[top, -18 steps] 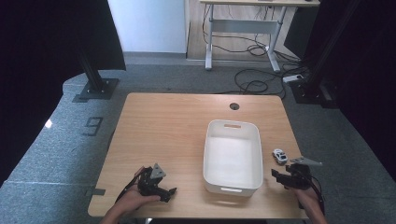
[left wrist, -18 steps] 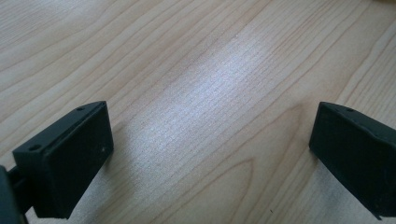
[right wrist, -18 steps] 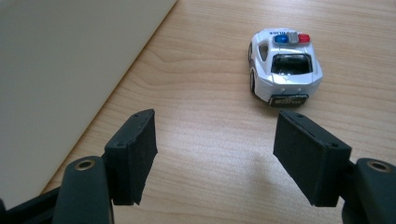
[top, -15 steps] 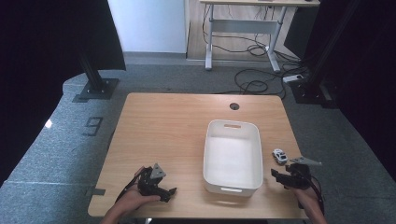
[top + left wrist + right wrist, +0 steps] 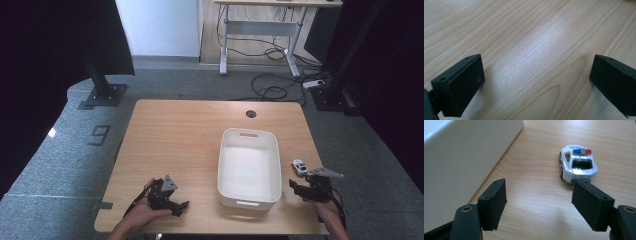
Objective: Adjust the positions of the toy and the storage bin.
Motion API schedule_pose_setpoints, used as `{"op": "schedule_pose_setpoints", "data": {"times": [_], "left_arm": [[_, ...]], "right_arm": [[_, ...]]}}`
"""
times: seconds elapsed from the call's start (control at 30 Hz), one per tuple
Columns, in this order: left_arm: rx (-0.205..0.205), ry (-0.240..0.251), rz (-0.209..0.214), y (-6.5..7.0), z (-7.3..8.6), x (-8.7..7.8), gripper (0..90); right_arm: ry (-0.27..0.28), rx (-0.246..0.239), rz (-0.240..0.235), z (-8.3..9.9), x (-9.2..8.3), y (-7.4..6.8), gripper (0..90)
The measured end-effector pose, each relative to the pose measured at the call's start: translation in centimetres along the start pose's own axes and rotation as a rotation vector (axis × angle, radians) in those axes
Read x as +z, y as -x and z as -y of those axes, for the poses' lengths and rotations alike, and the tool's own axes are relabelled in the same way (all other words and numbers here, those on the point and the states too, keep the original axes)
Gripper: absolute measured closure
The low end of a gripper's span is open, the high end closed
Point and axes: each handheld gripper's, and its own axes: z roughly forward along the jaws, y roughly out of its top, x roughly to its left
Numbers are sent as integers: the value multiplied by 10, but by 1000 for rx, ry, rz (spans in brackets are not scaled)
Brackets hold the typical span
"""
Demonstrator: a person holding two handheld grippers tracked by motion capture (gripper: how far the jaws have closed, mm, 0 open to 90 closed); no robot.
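You are holding both grippers, left and right, wide apart and empty on the grained wooden table; a glossy toy car is lying at one o'clock, beside the smooth white tub.

Your left hand holds its hand-held gripper low at the near left, jaws spread wide. Your right hand holds the other hand-held gripper at the near right, jaws apart too.

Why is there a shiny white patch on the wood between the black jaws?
In the left gripper view, that pale streak on the table is glare from overhead light; the left gripper is a bit soft up close. In the right gripper view, the toy car looks sharp; the bin wall is shaded.
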Motion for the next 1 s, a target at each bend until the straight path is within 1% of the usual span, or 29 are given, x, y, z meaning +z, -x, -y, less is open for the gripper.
{"op": "schedule_pose_setpoints", "data": {"times": [0.17,0.27,0.33,0.53,0.67,0.87,1.0], "left_arm": [[-1,0,-1,0,0,0,0],[-1,0,-1,0,0,0,0],[1,0,1,0,0,0,0],[2,0,1,0,0,0,0],[2,0,1,0,0,0,0],[3,0,2,0,0,0,0],[3,1,2,0,0,0,0]], "right_arm": [[36,-1,9,-2,-3,-4,272],[46,4,5,-3,-4,-5,271],[63,13,6,-5,-6,-6,271],[94,17,1,-9,-7,-7,271],[106,3,-14,-11,-9,-10,271],[124,-2,-32,-14,-11,-15,274],[121,-7,-26,-18,-10,-19,281]]}}
